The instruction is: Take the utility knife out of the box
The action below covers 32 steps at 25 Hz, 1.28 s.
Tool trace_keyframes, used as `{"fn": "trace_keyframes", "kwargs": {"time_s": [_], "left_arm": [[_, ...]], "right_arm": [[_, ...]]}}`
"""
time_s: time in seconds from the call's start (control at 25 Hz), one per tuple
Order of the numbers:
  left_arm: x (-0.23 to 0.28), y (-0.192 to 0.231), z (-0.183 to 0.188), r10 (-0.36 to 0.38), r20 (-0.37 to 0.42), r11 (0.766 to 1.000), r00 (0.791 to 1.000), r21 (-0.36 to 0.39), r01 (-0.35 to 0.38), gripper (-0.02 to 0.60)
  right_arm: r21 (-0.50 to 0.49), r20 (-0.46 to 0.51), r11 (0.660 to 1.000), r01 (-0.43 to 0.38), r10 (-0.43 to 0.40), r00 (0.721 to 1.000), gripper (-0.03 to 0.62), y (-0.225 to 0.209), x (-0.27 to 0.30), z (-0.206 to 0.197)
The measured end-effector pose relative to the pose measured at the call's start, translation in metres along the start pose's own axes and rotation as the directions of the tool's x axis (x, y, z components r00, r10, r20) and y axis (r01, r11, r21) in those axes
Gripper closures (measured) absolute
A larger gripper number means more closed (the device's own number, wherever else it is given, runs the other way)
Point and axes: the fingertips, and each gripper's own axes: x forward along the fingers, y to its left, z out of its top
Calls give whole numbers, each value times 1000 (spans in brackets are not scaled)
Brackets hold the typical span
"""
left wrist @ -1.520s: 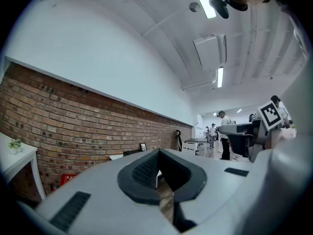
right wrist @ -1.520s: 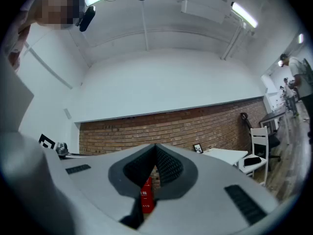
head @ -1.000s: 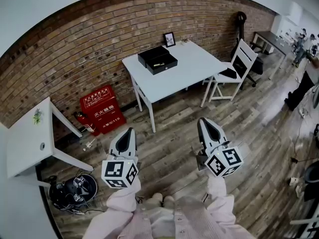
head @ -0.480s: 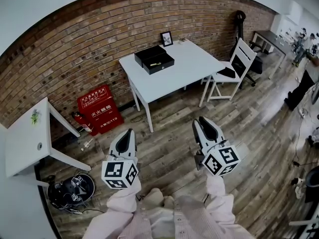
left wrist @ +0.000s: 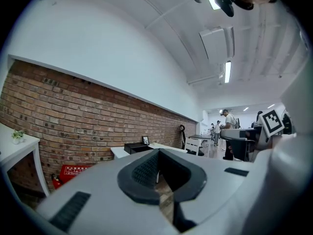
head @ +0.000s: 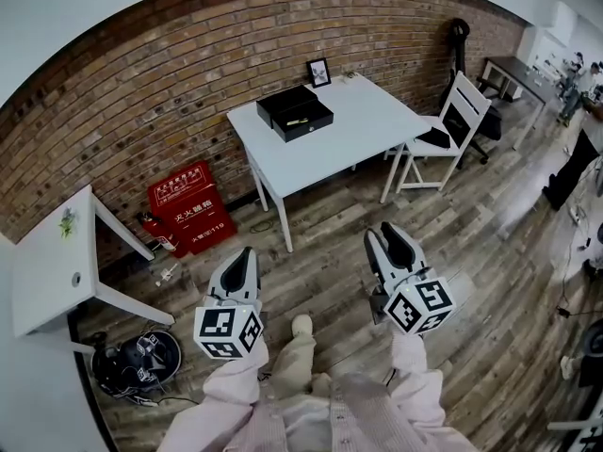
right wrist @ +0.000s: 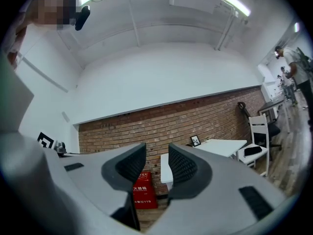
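Utility knife [head: 297, 121]: probably the pale sliver in the open black box [head: 283, 104] on the white table [head: 367, 121], well apart from both tongs. Approach step. Left gripper [head: 243, 255] is clenched and empty. Right gripper [head: 391, 236] jaws are opening, nothing between. Next: walk up to the table.

Black box [head: 295, 113], white table [head: 369, 125], red-brown brick wall [head: 141, 92], red crate [head: 191, 205]

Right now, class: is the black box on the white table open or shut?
Open: the black box has its lid laid back, and a pale item shows inside.
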Motion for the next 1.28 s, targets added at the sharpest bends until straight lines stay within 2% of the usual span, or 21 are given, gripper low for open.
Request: {"fn": "trace_keyframes", "kwargs": {"time_s": [0.24, 0.52, 1.28], "left_arm": [[32, 11, 2, -7, 10, 1000, 1000, -2, 7, 589], [78, 46, 8, 12, 11, 1000, 1000, -16, -12, 589], [213, 115, 17, -38, -7, 998, 999, -49, 38, 589]], "right_arm": [[8, 1, 1000, -5, 5, 1000, 450, -14, 31, -1], [14, -3, 1000, -3, 3, 1000, 441, -33, 84, -4], [-16, -62, 999, 32, -33, 998, 436, -76, 223, -18]]}}
